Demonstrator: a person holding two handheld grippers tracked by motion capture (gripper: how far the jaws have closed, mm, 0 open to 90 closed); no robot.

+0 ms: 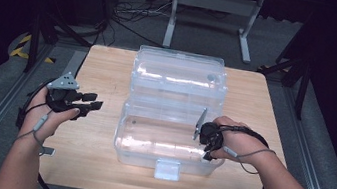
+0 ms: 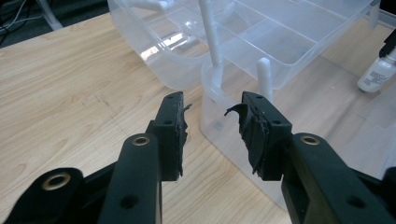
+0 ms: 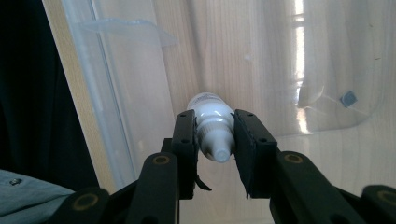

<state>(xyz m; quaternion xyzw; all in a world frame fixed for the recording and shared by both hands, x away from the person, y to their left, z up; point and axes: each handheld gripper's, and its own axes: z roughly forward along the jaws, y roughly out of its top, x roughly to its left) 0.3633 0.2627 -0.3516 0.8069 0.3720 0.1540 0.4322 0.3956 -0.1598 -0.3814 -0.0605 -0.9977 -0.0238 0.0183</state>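
I read the job as putting the small white bottle point(image 3: 212, 133) into the clear storage box point(image 1: 168, 152), and I'd judge it well along but not finished. My right gripper point(image 1: 210, 141) is clenched on the bottle: in the right gripper view the pads sit against both sides of its neck, the nozzle pointing back toward the camera and the body hanging away over the box's clear floor. In the high view that gripper sits at the box's right end, about 3 o'clock of the box, reaching down inside its walls. The left gripper view catches the same bottle point(image 2: 379, 72) at its 2 o'clock, inside the box; whether it touches the floor yet I cannot tell.

My left gripper point(image 1: 89, 103) is released, jaws apart with nothing between them, hovering over the worktop point(image 1: 105, 65) at 9 o'clock of the box, a little apart from its wall.

The lid point(image 1: 176, 78) stands thrown open at 12 o'clock.

What remains, as I judge it: set the bottle down, let go, draw the right gripper out, then probably swing the lid shut.
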